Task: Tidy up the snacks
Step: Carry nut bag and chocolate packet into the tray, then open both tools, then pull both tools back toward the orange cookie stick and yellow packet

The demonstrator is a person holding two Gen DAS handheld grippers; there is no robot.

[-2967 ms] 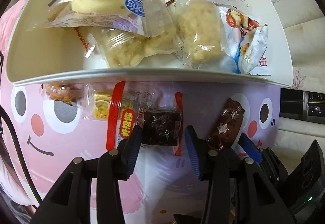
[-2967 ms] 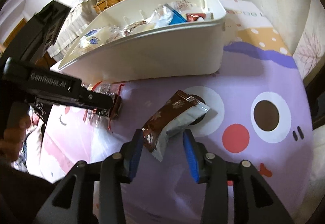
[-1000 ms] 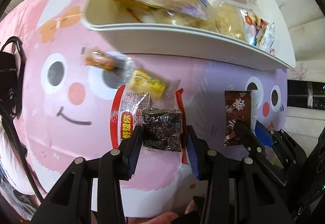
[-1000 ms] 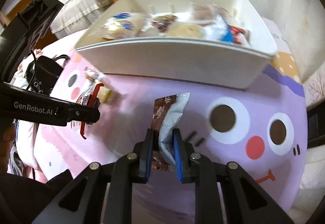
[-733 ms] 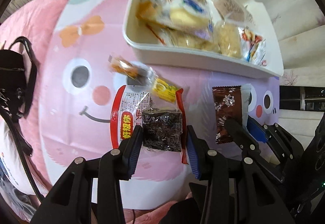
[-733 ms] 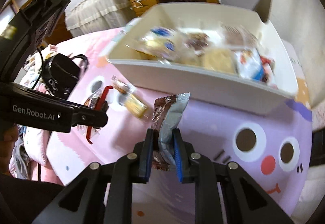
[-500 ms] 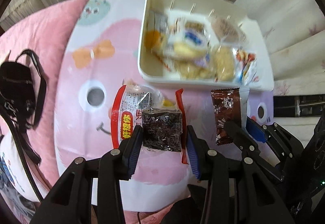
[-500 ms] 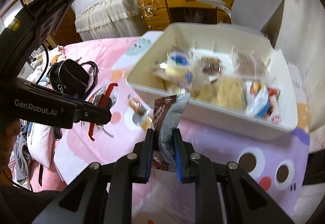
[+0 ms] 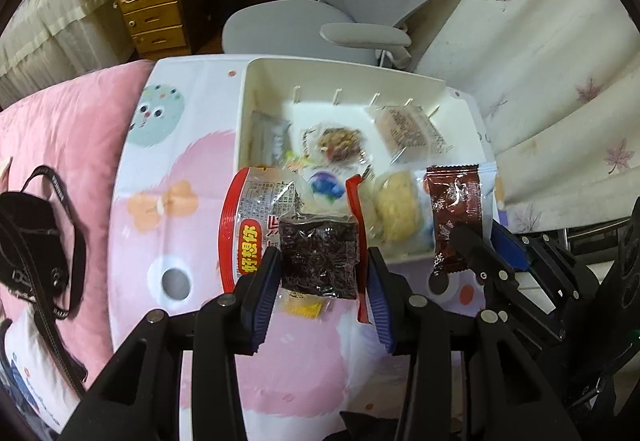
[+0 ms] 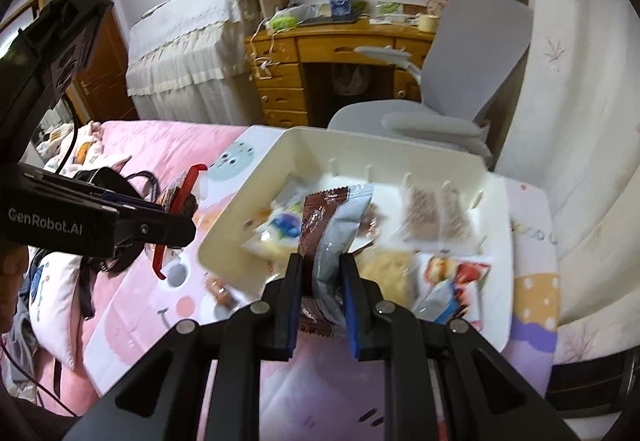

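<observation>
Above white bin (image 9: 256, 109): left gripper (image 9: 322, 283) clamps red-edged packet (image 9: 318, 255), right gripper (image 10: 320, 291) clamps brown packet (image 10: 326, 225)

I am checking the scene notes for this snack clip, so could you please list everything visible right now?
Storage bin: one, white, on the printed bedspread before the chair.
Snacks in bin: several wrapped packets, including a pale crumbly cake and a blueberry-print packet.
Red-edged seaweed packet: one, dark filling, clamped in left gripper.
Brown snowflake packet: one, brown and silver, clamped in right gripper.
Small yellow packet: one, on the bedspread.
Bedspread: one, pink and white cartoon print.
Black bag: one, at the left.
Office chair: one, grey.
Desk: one, wooden, with drawers.
Left gripper: black, blue pads, shut.
Right gripper: black, blue pads, shut.
</observation>
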